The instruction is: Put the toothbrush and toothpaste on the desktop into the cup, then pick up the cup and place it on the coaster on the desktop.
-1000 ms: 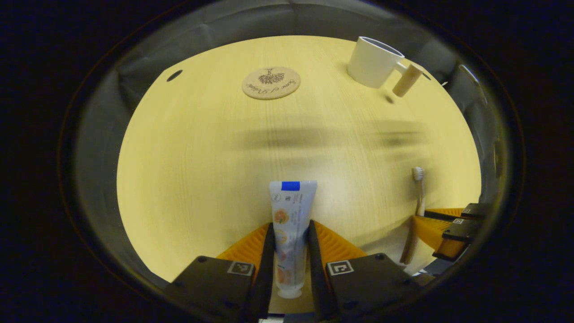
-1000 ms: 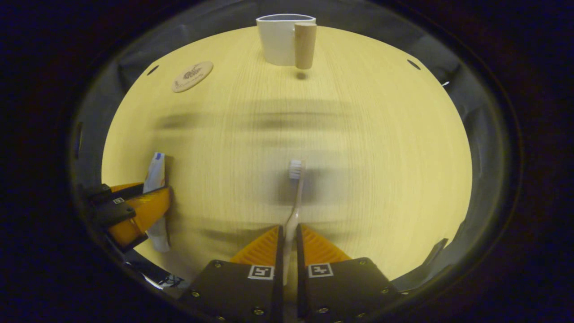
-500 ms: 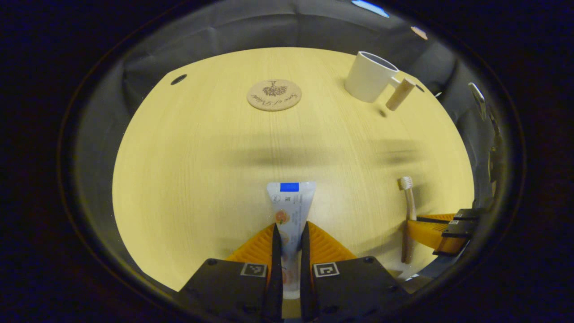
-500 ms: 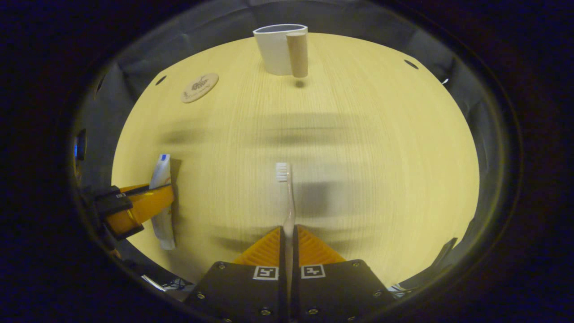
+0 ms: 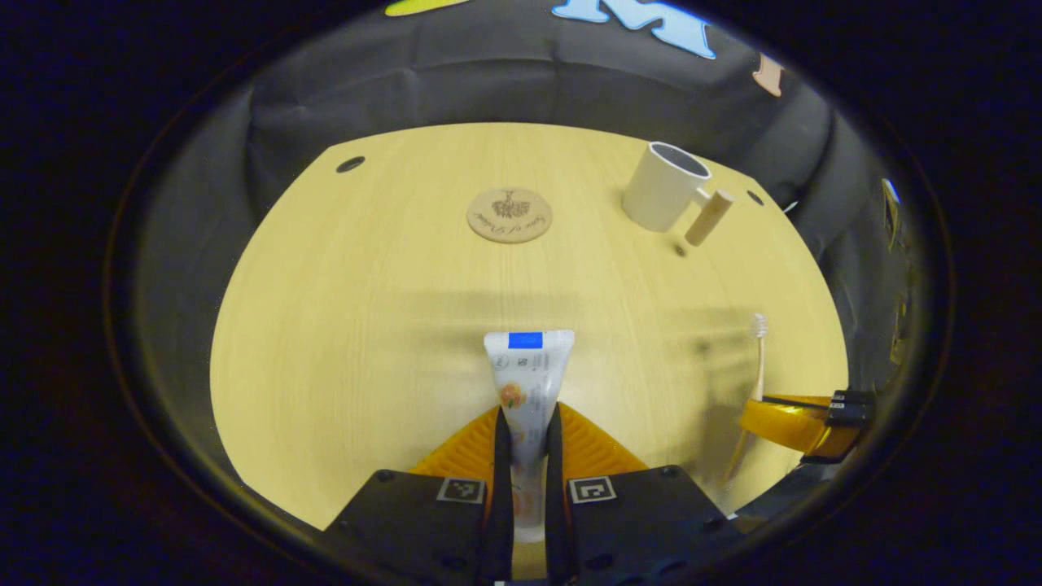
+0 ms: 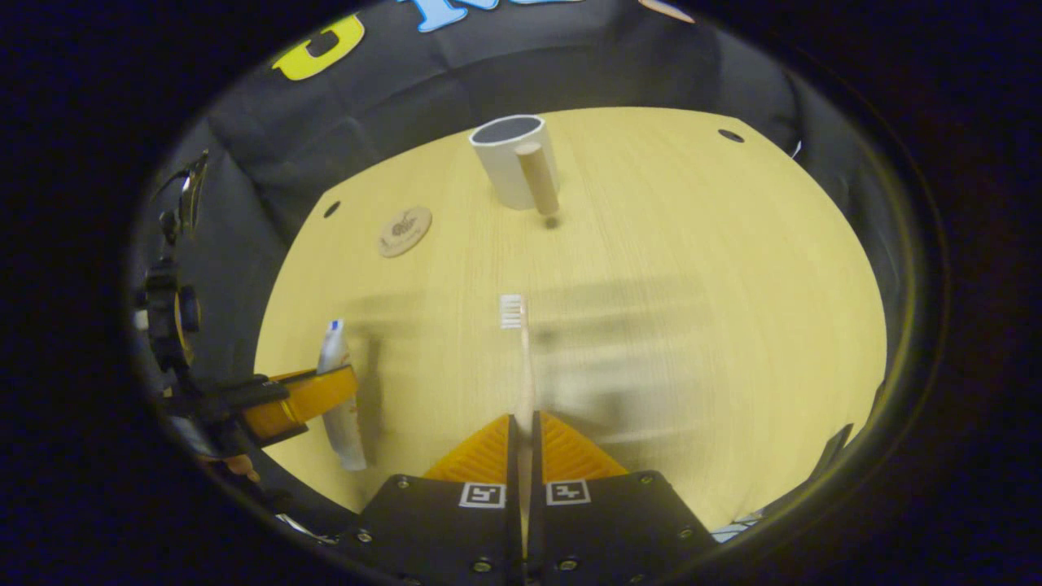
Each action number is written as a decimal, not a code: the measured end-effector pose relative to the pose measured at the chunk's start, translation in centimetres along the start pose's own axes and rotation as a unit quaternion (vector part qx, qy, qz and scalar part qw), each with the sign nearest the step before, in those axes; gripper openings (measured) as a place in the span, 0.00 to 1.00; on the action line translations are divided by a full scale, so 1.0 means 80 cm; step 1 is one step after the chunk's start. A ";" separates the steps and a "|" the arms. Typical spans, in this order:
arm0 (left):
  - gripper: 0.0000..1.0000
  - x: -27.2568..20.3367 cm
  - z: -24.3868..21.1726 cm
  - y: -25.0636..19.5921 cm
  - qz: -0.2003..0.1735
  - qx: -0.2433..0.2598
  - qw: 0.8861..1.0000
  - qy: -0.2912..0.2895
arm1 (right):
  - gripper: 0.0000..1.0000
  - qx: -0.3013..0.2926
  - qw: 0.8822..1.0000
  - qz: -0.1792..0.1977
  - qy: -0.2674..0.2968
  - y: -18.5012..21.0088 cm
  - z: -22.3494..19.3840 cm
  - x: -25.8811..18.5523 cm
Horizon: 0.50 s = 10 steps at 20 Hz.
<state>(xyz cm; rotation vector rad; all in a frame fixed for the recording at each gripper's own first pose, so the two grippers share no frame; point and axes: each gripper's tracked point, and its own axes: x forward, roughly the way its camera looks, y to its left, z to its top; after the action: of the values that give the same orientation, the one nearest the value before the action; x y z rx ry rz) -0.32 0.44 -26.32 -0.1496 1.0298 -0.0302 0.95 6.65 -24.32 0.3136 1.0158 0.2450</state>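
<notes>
Two items lifted off desk: toothpaste [image 5: 527, 382] pinched in left gripper [image 5: 526, 456], toothbrush [image 6: 521, 366] clamped in right gripper [image 6: 523, 464]. Cup [image 5: 663, 185] far side, upright, empty; coaster [image 5: 510, 215] beside it. Rec. enter one at a time, tip vertical over rim.

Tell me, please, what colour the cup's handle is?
The cup is white; its handle is light wood-tan, clearest in the left gripper view.

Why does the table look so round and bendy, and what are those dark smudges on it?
In the left gripper view, the fisheye lens bends the table into a dome; the grey smudge beside the toothbrush is a soft shadow. In the right gripper view, the table edge curves too, and blurry shadow bands lie right of the toothbrush; the cup looks sharp.
</notes>
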 end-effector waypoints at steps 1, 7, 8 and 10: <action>0.23 -0.006 0.008 -0.004 -0.003 0.001 1.000 -0.012 | 0.04 0.002 1.000 0.010 -0.018 0.004 0.013 -0.009; 0.23 -0.030 0.081 -0.032 -0.024 -0.010 0.995 -0.100 | 0.04 -0.016 0.989 0.062 -0.133 0.034 0.107 -0.047; 0.23 -0.035 0.093 -0.034 -0.026 -0.010 0.993 -0.115 | 0.04 -0.021 0.986 0.064 -0.151 0.037 0.124 -0.050; 0.29 -0.046 0.119 -0.038 -0.026 -0.012 0.989 -0.146 | 0.03 -0.026 0.981 0.070 -0.179 0.043 0.156 -0.059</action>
<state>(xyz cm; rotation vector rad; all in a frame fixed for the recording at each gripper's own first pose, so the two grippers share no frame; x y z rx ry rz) 6.09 -1.19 -17.97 -0.1967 0.7341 -0.0431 9.09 6.48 -13.24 0.3673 0.6317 0.3288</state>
